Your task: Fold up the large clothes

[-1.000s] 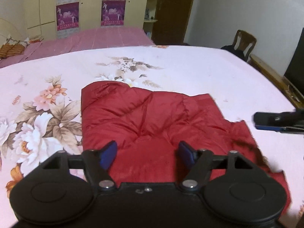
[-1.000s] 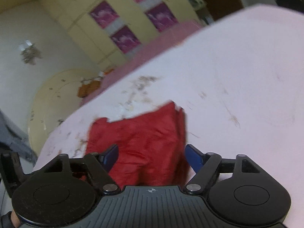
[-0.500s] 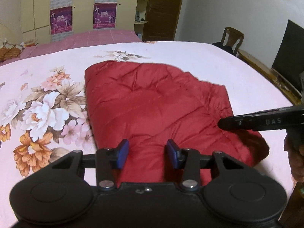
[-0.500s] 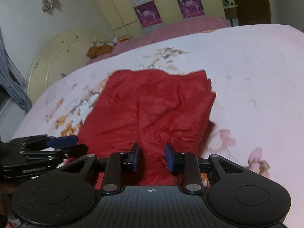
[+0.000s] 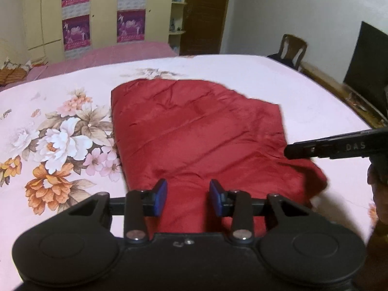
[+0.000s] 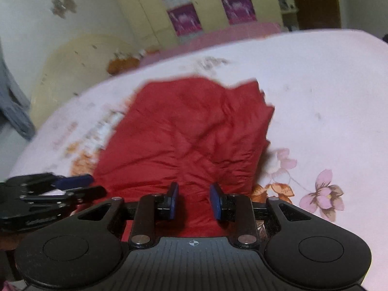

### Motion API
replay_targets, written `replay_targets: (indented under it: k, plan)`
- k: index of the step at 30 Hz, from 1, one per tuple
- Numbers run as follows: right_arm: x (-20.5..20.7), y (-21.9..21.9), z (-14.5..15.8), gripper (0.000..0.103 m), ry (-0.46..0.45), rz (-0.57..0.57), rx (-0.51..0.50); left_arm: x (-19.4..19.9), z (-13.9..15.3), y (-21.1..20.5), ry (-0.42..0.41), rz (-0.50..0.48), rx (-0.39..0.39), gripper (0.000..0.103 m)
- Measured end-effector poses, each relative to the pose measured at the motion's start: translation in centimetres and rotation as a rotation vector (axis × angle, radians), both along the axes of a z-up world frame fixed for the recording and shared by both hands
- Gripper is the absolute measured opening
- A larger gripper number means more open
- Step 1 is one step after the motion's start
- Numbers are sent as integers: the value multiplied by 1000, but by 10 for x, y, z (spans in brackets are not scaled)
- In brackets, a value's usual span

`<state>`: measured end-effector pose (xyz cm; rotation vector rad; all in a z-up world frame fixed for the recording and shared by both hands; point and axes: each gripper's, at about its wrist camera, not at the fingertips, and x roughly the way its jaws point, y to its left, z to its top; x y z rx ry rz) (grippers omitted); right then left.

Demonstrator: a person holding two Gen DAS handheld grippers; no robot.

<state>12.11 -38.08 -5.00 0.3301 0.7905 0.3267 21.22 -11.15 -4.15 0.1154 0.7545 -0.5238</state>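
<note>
- Off to the left of your left gripper (image 5: 188, 197) lies only the flowered bedsheet (image 5: 55, 145); nothing to fold there.
- Your left gripper is released, its blue pads parted with nothing between them, poised over the near hem of the red quilted jacket (image 5: 194, 131).
- The jacket lies folded on the bed, its long axis running straight ahead, away from both tools.
- Your right gripper (image 6: 194, 203) is likewise released and empty, over the near edge by the jacket's right corner.
- Both tools look equally near that edge, so the next fold probably carries it forward with both.
</note>
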Motion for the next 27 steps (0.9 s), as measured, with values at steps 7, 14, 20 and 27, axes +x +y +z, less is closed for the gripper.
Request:
replay_targets:
  k: [7,14,20,27]
  plan:
    - [-35,4,-3,29,34,62,-9,-26,-14,2,41,-1,-8,39]
    - [-29,12,-21,29,70,90,-36,-24,-19,9,59,24,-1,35]
    - [-1,-16,26,29,-101,45,-46,22,13,16,-25,85,-63,34]
    - [86,-16,5,5,-96,-17,-36,113,-5,-14,43,102,-95,38]
